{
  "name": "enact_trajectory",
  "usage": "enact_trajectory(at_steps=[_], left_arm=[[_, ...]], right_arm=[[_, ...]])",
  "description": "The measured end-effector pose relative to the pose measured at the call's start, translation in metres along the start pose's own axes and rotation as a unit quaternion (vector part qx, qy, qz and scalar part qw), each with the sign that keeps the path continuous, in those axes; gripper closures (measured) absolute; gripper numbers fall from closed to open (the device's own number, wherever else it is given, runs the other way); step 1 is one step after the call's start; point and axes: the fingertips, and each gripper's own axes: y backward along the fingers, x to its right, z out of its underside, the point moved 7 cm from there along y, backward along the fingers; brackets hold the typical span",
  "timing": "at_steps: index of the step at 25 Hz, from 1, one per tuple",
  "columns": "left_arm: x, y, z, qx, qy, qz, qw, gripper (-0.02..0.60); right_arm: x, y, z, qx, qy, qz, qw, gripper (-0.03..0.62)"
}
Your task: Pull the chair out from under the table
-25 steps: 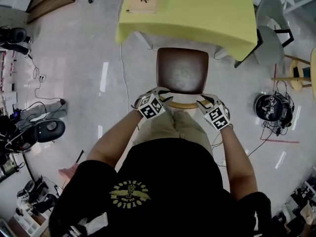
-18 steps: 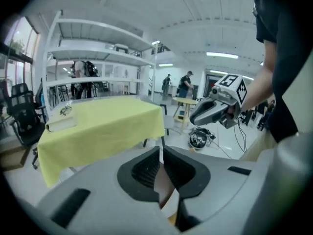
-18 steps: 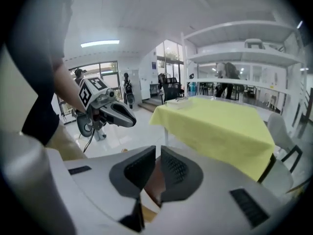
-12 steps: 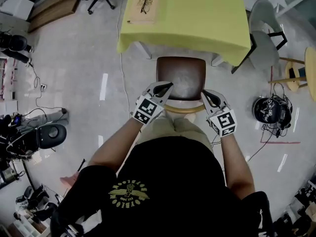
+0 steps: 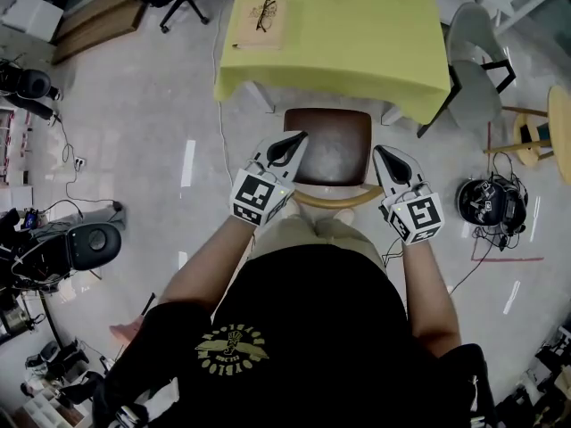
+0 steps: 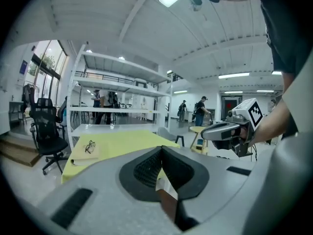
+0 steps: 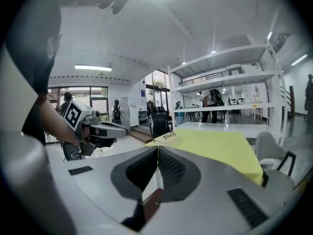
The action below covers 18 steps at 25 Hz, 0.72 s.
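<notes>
The chair (image 5: pixel 327 143) has a brown seat and a curved wooden backrest (image 5: pixel 332 200); it stands just in front of the yellow-clothed table (image 5: pixel 348 34), its far edge near the cloth. My left gripper (image 5: pixel 293 139) hangs over the seat's left side, shut and empty. Over the seat's right edge my right gripper (image 5: pixel 382 153) is likewise shut and empty. Neither touches the chair. In the left gripper view the shut jaws (image 6: pixel 161 150) point level across the table (image 6: pixel 122 143) with the right gripper (image 6: pixel 230 129) beside them. The right gripper view shows its shut jaws (image 7: pixel 157 149) and the left gripper (image 7: pixel 98 129).
A notebook with eyeglasses (image 5: pixel 260 16) lies on the table's left end. A grey chair (image 5: pixel 477 69) and a wooden stool (image 5: pixel 553 123) stand at the right, with a black helmet and cables (image 5: pixel 489 201) on the floor. Black gear (image 5: pixel 85 243) sits at the left.
Both grippers were low at the ends of the backrest with jaws apart. They have lifted away from it, levelled out and closed empty. The chair has stayed put.
</notes>
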Motion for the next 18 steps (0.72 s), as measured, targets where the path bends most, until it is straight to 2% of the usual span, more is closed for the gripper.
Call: enact_trajectory(at_steps=[5,10,18], left_arm=[[-0.004,0.008,-0.039,0.039,-0.012,-0.016,0.999,0.572],[0.006,0.018,-0.079,0.071,-0.045,-0.009,0.9964,0.572],[0.003,0.036,-0.122,0.108,-0.04,-0.025,0.9931,0.572]], right_arm=[[-0.004,0.002,-0.042,0.039,0.012,-0.004,0.999,0.583],[-0.013,0.012,-0.083,0.068,0.029,-0.008,0.997,0.583],[-0.017,0.026,-0.132,0.103,0.045,-0.005,0.994,0.583]])
